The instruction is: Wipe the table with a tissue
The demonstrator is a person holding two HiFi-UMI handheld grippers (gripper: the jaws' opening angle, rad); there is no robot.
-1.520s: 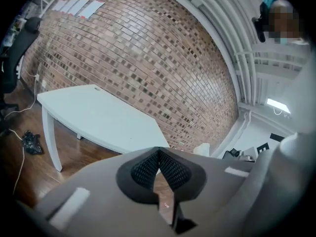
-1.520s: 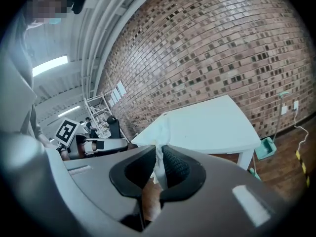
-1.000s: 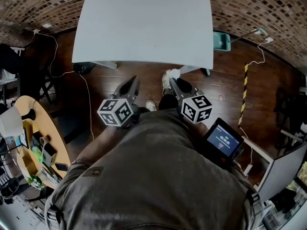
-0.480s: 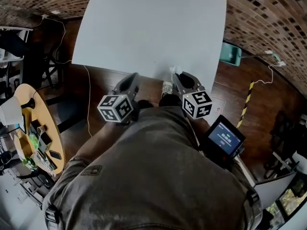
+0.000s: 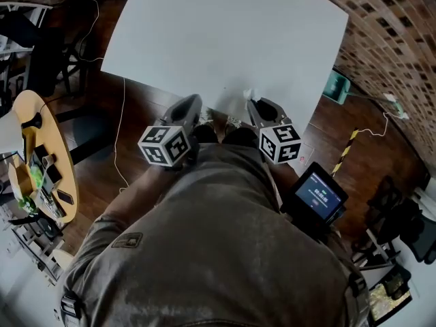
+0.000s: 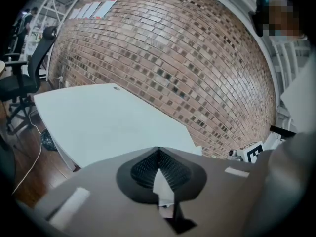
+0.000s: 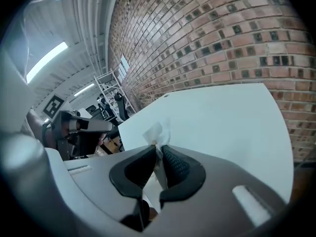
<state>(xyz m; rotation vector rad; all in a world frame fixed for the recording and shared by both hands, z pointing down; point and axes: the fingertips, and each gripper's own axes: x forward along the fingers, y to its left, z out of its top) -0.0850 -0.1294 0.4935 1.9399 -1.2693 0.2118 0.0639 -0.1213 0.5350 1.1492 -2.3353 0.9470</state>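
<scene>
Now right gripper (image 7: 157, 151) pinches a white tissue (image 7: 156, 131) at the white table (image 7: 222, 122) edge ahead, left gripper (image 6: 158, 152) pressed together, empty.

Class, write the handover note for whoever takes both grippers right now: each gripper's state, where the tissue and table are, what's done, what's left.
Left gripper: shut, nothing in it, held by the table's near edge.
Right gripper: shut on the tissue, which sticks out past the fingertips.
Table: white, directly ahead. The tissue is over its near edge; contact cannot be told.
Done: tissue is in hand.
Left: lower it onto the top and wipe.
</scene>
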